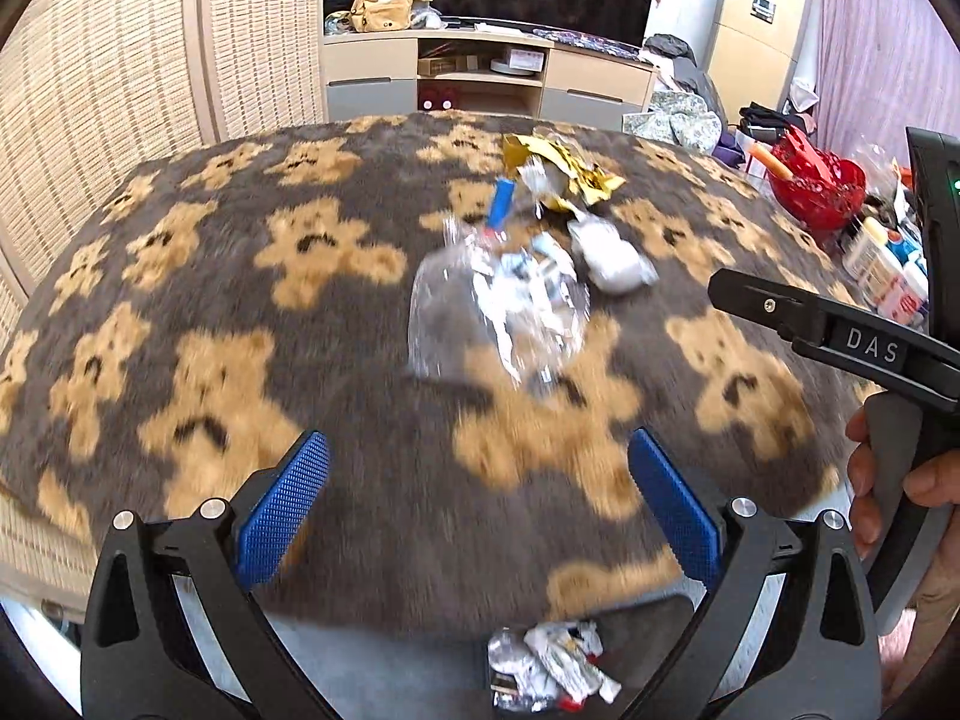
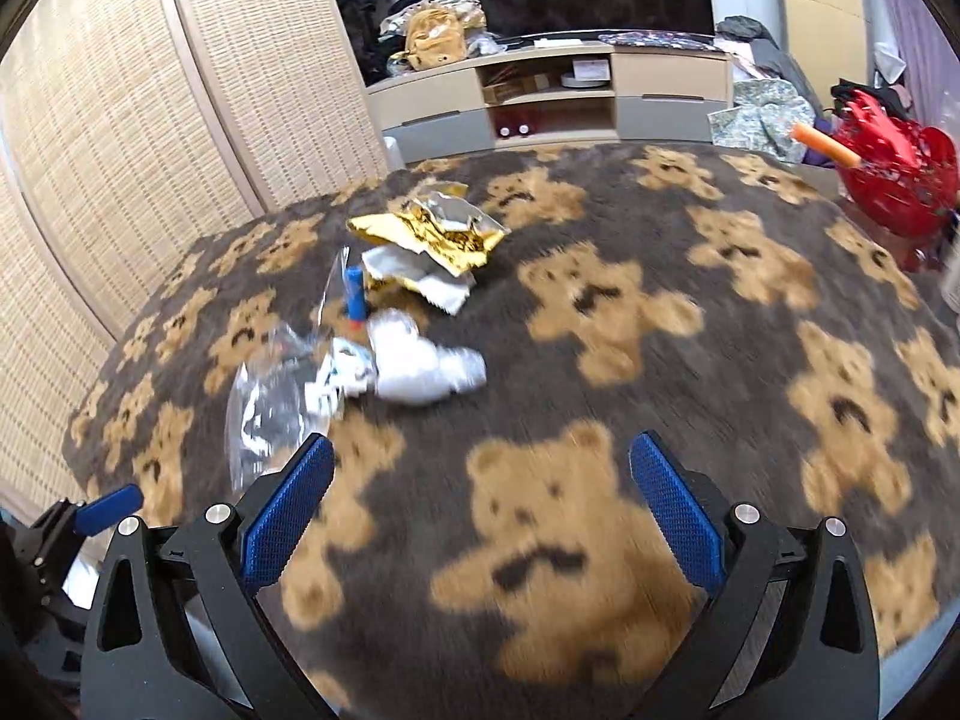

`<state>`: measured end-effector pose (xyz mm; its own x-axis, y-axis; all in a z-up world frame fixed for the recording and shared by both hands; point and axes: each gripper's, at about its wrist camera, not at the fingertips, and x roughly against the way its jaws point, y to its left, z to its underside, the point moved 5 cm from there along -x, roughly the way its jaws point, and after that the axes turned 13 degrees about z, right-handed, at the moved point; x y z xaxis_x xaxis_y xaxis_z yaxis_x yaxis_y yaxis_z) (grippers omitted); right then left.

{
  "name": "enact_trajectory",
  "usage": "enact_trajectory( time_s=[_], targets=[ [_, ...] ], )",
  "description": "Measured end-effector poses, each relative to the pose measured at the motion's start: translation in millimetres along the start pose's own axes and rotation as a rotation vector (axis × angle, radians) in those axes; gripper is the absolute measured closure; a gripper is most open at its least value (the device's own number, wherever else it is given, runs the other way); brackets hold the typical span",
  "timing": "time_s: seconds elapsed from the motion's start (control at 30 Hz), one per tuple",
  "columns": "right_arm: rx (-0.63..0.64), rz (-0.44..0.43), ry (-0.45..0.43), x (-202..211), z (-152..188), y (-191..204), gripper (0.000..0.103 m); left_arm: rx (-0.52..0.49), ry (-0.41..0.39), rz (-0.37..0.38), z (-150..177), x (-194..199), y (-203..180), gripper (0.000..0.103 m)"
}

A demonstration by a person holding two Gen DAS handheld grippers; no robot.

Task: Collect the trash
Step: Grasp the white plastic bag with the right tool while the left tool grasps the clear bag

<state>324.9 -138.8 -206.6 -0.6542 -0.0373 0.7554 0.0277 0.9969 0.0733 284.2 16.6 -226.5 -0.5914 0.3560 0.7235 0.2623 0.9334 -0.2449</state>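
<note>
A heap of trash lies on a grey blanket with tan bears (image 1: 360,312) (image 2: 660,396): a clear plastic bag (image 1: 480,312) (image 2: 270,408), a crumpled white tissue (image 1: 609,258) (image 2: 420,366), a gold foil wrapper (image 1: 564,171) (image 2: 432,234) and a small blue tube (image 1: 499,201) (image 2: 354,294). My left gripper (image 1: 477,504) is open and empty, short of the plastic bag. My right gripper (image 2: 480,510) is open and empty, to the right of the heap. In the left wrist view the right gripper's black body (image 1: 840,330) shows, held by a hand (image 1: 888,480).
A bin with crumpled wrappers (image 1: 546,666) sits below the blanket's near edge. A red basket (image 1: 816,180) (image 2: 900,168) and bottles (image 1: 882,264) stand at the right. Woven screens (image 1: 120,90) line the left; a TV cabinet (image 1: 480,72) stands behind.
</note>
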Motion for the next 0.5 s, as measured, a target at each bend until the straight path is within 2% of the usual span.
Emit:
enact_trajectory(
  time_s=[0.27, 0.37, 0.47, 0.5],
  targets=[
    [0.016, -0.017, 0.01, -34, -25, 20, 0.005, 0.024, -0.003, 0.013, -31, -32, 17, 0.008],
    [0.031, -0.017, 0.025, -47, -29, 28, 0.013, 0.025, 0.006, 0.02, -37, -43, 20, 0.009],
    [0.044, -0.021, 0.041, -59, -28, 34, 0.017, 0.025, 0.019, 0.03, -38, -53, 23, 0.009],
    [0.052, -0.023, 0.044, -62, -26, 36, 0.019, 0.024, 0.025, 0.033, -37, -55, 23, 0.013]
  ],
)
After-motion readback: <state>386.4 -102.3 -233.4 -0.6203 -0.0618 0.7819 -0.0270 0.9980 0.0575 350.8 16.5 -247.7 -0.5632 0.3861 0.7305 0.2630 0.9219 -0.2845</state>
